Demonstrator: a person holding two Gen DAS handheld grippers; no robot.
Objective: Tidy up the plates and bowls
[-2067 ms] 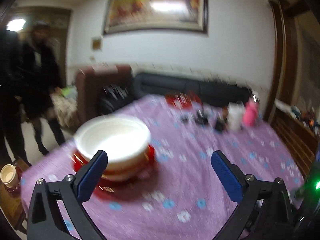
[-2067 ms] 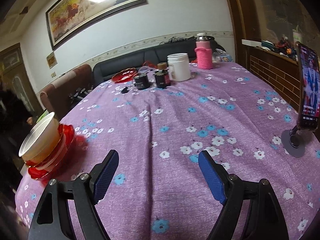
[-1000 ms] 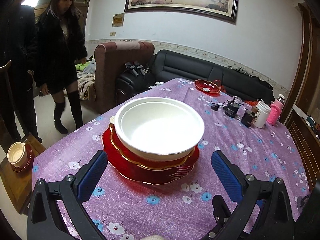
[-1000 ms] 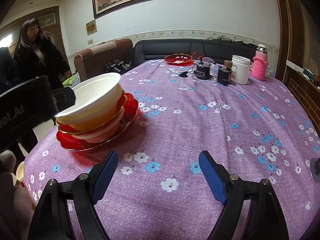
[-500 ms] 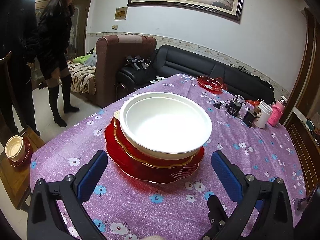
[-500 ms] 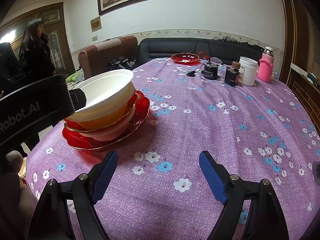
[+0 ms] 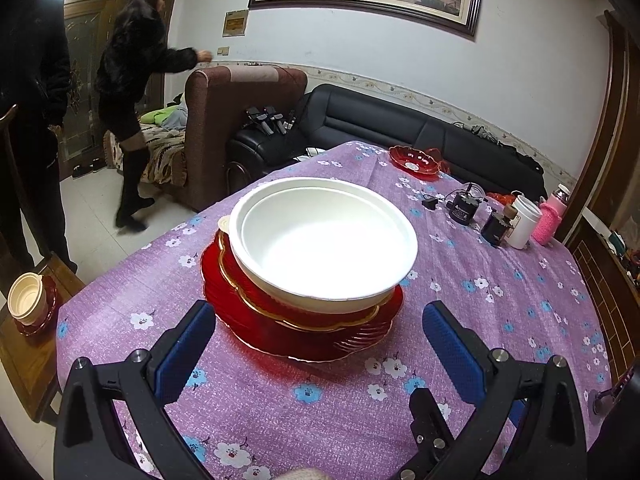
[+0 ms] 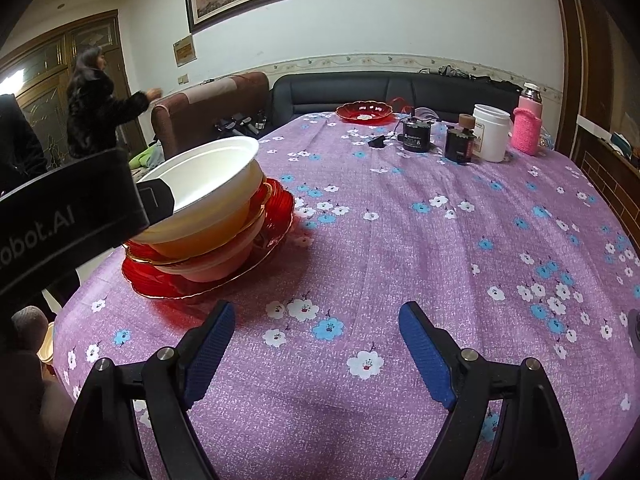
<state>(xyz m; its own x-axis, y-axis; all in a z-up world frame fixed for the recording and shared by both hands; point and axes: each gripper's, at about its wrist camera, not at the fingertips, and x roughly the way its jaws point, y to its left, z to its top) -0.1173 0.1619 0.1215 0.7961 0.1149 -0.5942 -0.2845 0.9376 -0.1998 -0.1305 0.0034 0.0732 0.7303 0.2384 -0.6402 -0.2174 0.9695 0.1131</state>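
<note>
A white bowl [image 7: 324, 240] sits on top of a stack of bowls and gold-rimmed red plates [image 7: 280, 332] on the purple flowered tablecloth [image 7: 500, 304]. My left gripper [image 7: 316, 344] is open and empty, just in front of the stack. The right wrist view shows the same stack, with the white bowl [image 8: 208, 176] on top and a red plate [image 8: 168, 284] at the bottom, to the left. My right gripper [image 8: 316, 352] is open and empty over bare cloth to the right of the stack. Another red dish [image 7: 414, 159] lies at the far table edge.
At the far right of the table stand a white jar [image 8: 491, 133], a pink flask [image 8: 528, 124] and small dark devices [image 8: 416, 136]. A low side table at left holds a cup on a red saucer [image 7: 28, 300]. Two people stand at left beyond the table; sofas lie behind.
The left gripper swung toward the stack and moved closer; the bowl now fills more of its view. The right gripper turned left, bringing the stack nearer. The person at left walked away.
</note>
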